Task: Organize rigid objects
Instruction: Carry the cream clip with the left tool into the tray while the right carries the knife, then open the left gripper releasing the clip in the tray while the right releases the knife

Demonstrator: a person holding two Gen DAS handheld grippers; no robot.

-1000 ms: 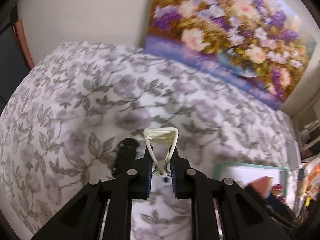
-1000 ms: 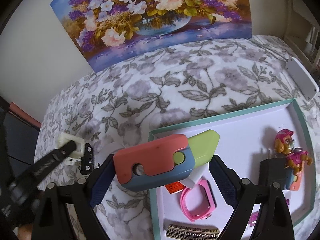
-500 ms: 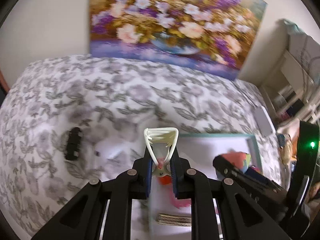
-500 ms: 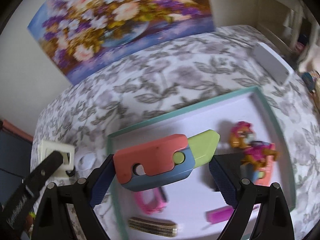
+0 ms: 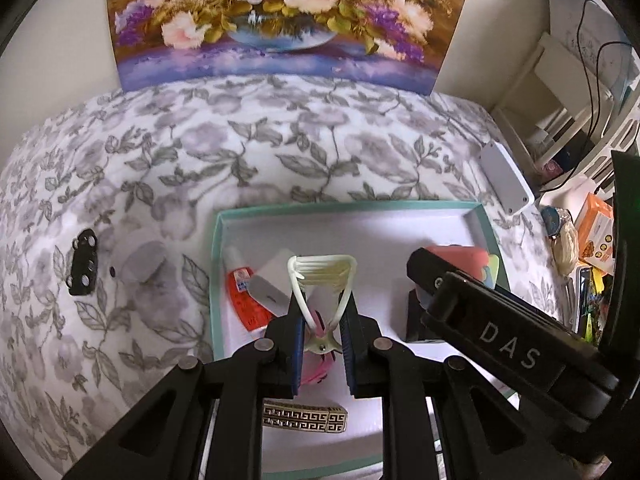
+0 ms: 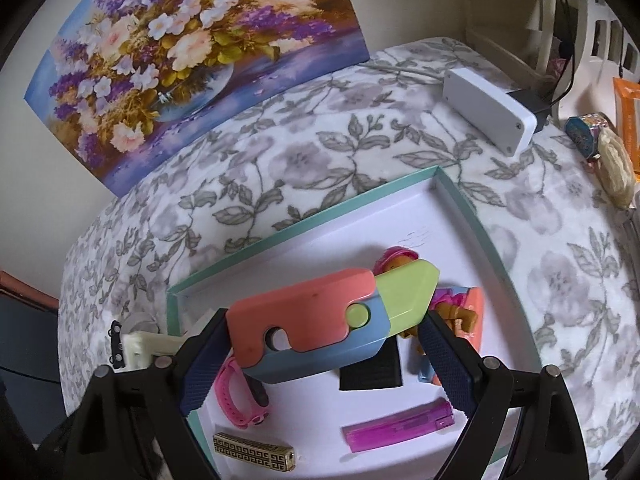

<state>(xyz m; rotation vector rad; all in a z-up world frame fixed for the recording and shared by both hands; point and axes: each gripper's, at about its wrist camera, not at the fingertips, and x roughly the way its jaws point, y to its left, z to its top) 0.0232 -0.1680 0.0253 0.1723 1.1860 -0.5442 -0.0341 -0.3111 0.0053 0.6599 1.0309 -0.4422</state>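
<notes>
L gripper [image 5: 322,320]: fingers nearly closed, pinching a cream plastic clip [image 5: 322,270] by its narrow end, held over the teal-rimmed tray [image 5: 216,280]. R gripper [image 6: 324,344]: fingers wide apart, clamped on the ends of a coral/blue/green toy knife [image 6: 328,312], also above the tray. In tray: pink band [image 6: 236,394], gold patterned bar [image 6: 254,450], purple lighter [image 6: 400,428], pup figure [image 6: 452,304], glue tube [image 5: 244,292]. Tray sits on a floral bedspread [image 5: 280,148]; black piece [image 5: 83,262] lies left of it.

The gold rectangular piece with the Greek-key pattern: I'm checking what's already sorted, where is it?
The gold rectangular piece lies inside the teal-rimmed tray, at its near left corner in the right wrist view, just below the pink wristband.
</notes>
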